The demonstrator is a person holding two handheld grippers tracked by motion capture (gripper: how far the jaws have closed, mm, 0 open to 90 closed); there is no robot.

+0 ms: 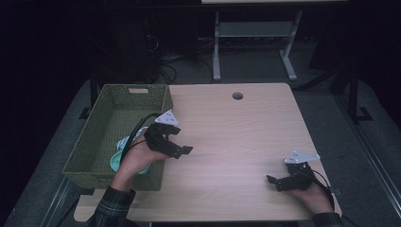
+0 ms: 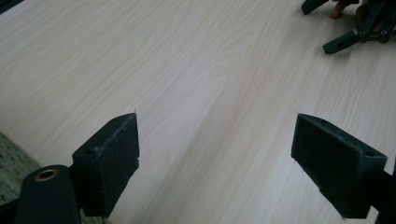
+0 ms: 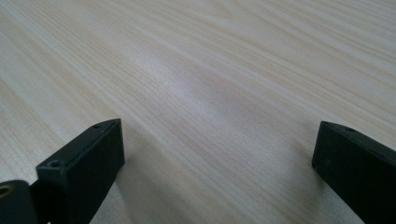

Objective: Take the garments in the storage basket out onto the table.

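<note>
Left tongs (image 1: 182, 147) gaping wide, empty, beside basket (image 1: 106, 172) — right tongs (image 1: 274, 182) likewise, over table (image 1: 236, 127)

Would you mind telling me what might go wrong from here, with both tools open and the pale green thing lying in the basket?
1. The left tool hangs open right beside the basket's near wall; a swing back toward the pale green thing could knock or shove the basket.
2. The left cable loops over the basket and might snag on its rim.
3. The right tool sits low near the table edge and could scrape the top.
</note>
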